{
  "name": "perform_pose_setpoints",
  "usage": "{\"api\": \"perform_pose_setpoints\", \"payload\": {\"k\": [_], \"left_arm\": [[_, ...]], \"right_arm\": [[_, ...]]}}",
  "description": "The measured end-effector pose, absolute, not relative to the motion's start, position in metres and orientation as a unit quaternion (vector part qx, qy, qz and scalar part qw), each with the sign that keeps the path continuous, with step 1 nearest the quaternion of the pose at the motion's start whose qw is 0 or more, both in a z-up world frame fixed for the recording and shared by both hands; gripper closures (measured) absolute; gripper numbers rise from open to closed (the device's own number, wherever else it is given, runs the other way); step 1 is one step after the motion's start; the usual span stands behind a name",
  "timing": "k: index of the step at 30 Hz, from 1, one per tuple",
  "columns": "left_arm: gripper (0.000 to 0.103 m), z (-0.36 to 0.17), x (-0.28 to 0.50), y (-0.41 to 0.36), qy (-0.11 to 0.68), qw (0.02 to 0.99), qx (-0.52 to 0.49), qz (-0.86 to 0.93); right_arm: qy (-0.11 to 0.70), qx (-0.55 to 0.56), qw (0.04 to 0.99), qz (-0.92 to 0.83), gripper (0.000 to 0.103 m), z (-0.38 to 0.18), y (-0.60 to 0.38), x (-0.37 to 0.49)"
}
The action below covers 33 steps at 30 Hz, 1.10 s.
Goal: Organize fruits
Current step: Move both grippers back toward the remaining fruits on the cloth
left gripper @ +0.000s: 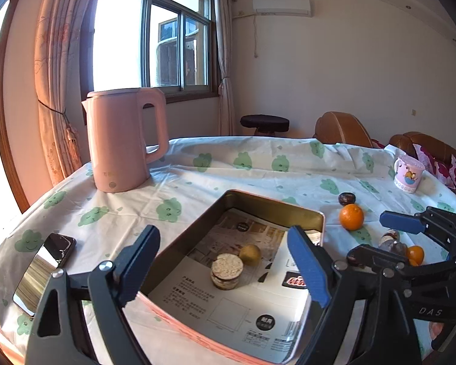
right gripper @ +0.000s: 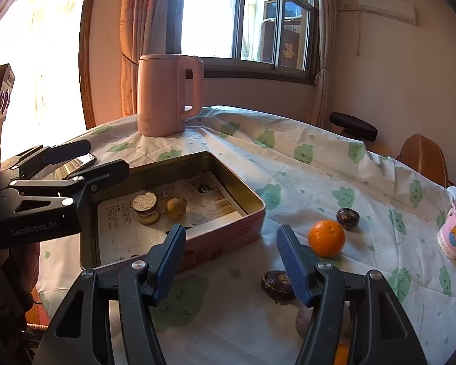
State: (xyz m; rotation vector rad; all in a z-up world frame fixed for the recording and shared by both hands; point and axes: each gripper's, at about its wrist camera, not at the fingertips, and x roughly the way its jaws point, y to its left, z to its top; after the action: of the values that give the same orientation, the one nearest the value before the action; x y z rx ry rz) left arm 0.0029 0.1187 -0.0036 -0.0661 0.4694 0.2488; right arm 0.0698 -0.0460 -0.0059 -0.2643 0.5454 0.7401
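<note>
Fruits sit split across my table: a yellow one (right gripper: pixel 175 207) lies in the tin box (right gripper: pixel 252 213) beside a small jar (right gripper: pixel 146 210), while an orange (right gripper: pixel 326 238) and two dark round ones, perhaps passion fruit (right gripper: pixel 347 218), rest on the cloth to its right. My left tongs (left gripper: pixel 225 269) gape wide over the box, gripping nothing; my right tongs (right gripper: pixel 231 261) stand part open, also empty.

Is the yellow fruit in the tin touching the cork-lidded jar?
Apart. The right wrist view shows a strip of printed paper between the yellow fruit and the cork-lidded jar inside the tin.
</note>
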Motion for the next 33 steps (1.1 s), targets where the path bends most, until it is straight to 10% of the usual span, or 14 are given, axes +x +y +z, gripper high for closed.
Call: {"api": "perform_pose_setpoints", "payload": {"k": [21,33], "left_arm": [[0.016,-0.034,0.035,0.004,0.286,0.958,0.007,0.001],[0.021,-0.04,0.04,0.001,0.3,0.954,0.001,-0.022]], "right_arm": [[0.293,-0.077,0.907,0.294,0.039,-0.045,-0.157,0.066],[0.358,-0.113,0.877,0.3,0.063,-0.064,-0.138,0.079]]}}
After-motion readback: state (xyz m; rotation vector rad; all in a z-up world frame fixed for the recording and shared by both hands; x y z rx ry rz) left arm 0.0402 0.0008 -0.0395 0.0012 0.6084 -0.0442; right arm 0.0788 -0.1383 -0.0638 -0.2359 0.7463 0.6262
